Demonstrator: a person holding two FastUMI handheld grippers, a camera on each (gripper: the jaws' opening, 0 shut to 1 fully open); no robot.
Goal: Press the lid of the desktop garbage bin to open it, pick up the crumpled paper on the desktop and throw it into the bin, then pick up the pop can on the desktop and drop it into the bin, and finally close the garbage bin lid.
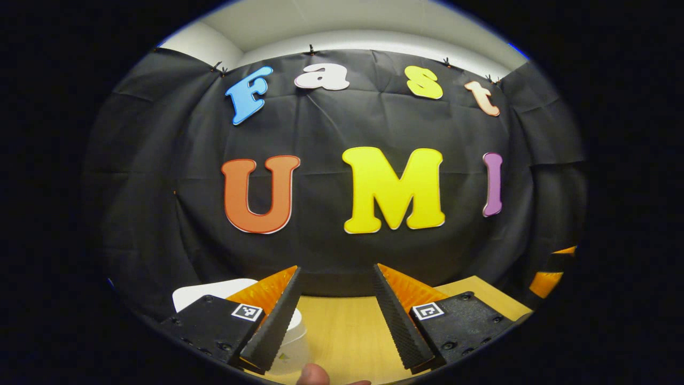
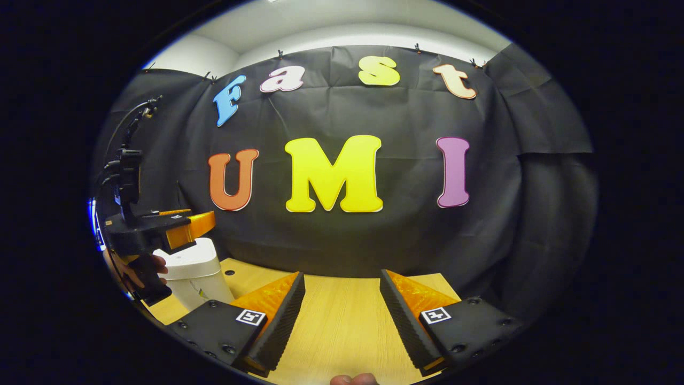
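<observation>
I held my left gripper (image 1: 336, 272) with its two fingers spread wide and nothing between them; each finger (image 1: 278, 315) was a tapering wedge with a finely ribbed inner face, bolted to a flat matte plate that carried a small square marker. Through the gap lay the smooth, pale wood-grain desktop (image 1: 347, 331), running back to the creased black cloth wall (image 1: 331, 123). The garbage bin (image 1: 291, 342) sat low at the left of my left gripper view, half hidden behind the left finger: a white, glossy plastic tub with rounded walls, and what looked like its lid, a flat rounded panel, showing behind the finger's plate. In my right gripper view the right gripper (image 2: 342, 278) was likewise released, its ribbed wedges well apart over bare wood and gripping nothing. There the bin (image 2: 195, 275) stood at the far left on the table (image 2: 342, 321), a white tub narrowing towards its base under a domed, smooth lid that seemed closed. My other gripper (image 2: 160, 227) hung just over that lid, its angular body held by my hand (image 2: 131, 272) beside the bin; I could not tell whether it touched the lid.
</observation>
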